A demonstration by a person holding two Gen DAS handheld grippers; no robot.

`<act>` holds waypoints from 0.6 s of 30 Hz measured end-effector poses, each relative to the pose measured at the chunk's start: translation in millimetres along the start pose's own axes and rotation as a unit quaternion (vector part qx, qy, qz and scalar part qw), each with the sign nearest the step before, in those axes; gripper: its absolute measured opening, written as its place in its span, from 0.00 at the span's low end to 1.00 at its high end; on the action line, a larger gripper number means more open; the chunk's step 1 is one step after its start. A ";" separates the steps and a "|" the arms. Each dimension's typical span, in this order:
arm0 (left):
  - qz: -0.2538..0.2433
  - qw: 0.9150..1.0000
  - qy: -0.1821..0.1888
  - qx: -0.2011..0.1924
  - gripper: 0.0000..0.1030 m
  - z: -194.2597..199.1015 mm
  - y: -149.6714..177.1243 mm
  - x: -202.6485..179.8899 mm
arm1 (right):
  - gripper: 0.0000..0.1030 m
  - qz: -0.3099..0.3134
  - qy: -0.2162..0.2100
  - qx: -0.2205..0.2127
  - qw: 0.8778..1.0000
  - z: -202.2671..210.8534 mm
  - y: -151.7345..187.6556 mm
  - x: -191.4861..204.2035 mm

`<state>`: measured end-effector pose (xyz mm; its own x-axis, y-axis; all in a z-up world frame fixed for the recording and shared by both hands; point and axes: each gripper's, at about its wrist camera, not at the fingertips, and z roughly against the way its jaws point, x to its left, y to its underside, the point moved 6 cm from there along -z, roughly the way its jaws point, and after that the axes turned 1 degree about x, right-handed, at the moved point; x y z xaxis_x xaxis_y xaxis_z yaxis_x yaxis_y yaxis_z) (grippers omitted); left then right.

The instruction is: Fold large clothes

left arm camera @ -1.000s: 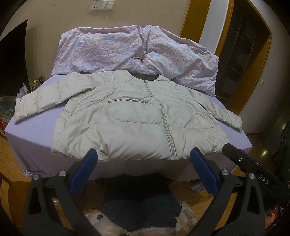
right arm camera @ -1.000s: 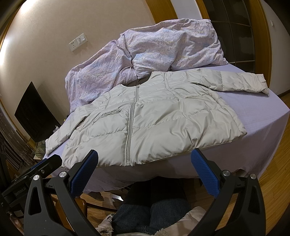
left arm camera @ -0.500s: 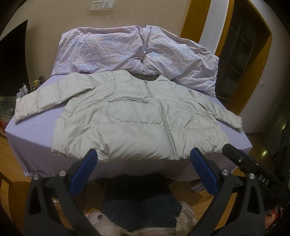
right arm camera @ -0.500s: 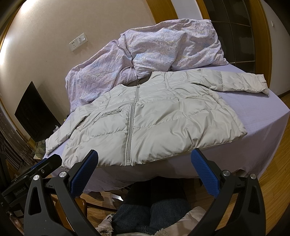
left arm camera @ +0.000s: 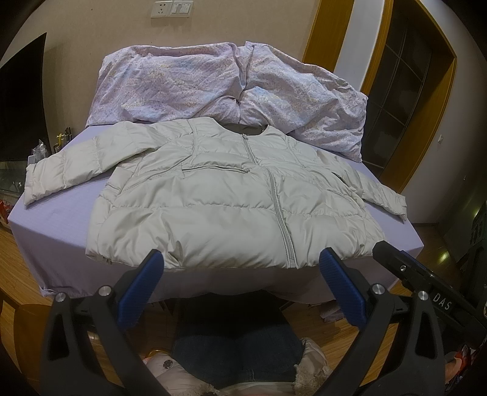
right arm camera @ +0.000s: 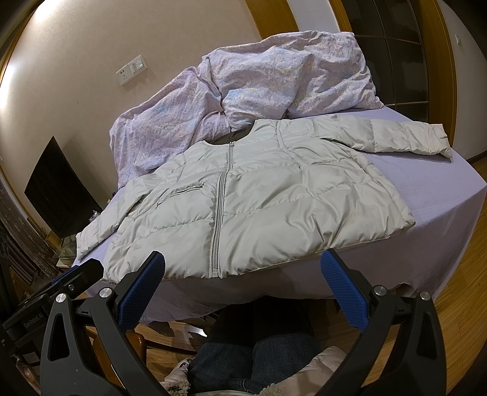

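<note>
Jacket (left arm camera: 231, 207) flat, hem at bed (left arm camera: 54, 231) edge (grippers clear)

Puffer jacket on bed, two tongs before its hem.

Pale grey quilted puffer jacket (left arm camera: 231, 201) lies flat, front up, on the lavender-sheeted bed (left arm camera: 57, 240); hem at the near edge, collar toward the wall, one sleeve spread to each side. Crumpled lilac patterned duvet (left arm camera: 213, 88) heaped behind the collar, against the wall. White wall socket plate (left arm camera: 172, 8) above the duvet. Black flat screen (right arm camera: 57, 189) left of the bed. Left tongs (left arm camera: 240, 286) and right tongs (right arm camera: 243, 288) side by side before the hem, clear of it, jaws apart. Person's denim-clad legs (left arm camera: 237, 353) below both, under the bed's near edge.
</note>
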<state>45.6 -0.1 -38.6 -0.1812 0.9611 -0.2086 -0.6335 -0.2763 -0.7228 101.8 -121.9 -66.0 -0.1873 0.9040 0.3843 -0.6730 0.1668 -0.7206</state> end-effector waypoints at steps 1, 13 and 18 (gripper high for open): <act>0.000 1.000 0.000 0.000 0.98 0.2 0.0 0.0 | 0.99 0.000 0.000 0.000 1.000 0.1 0.0 -0.1; 0.001 1.000 0.000 0.000 0.98 -0.4 -0.1 -0.2 | 0.99 0.000 0.000 0.000 1.000 -0.4 0.1 0.7; 0.001 1.000 0.001 0.001 0.98 -1.2 -0.3 -1.4 | 0.99 0.000 0.000 0.000 1.000 -0.7 0.1 1.2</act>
<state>46.9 -1.4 -38.8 -0.1819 0.9603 -0.2116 -0.6345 -0.2791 -0.7208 102.0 -120.5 -66.0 -0.1871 0.9038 0.3849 -0.6737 0.1671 -0.7198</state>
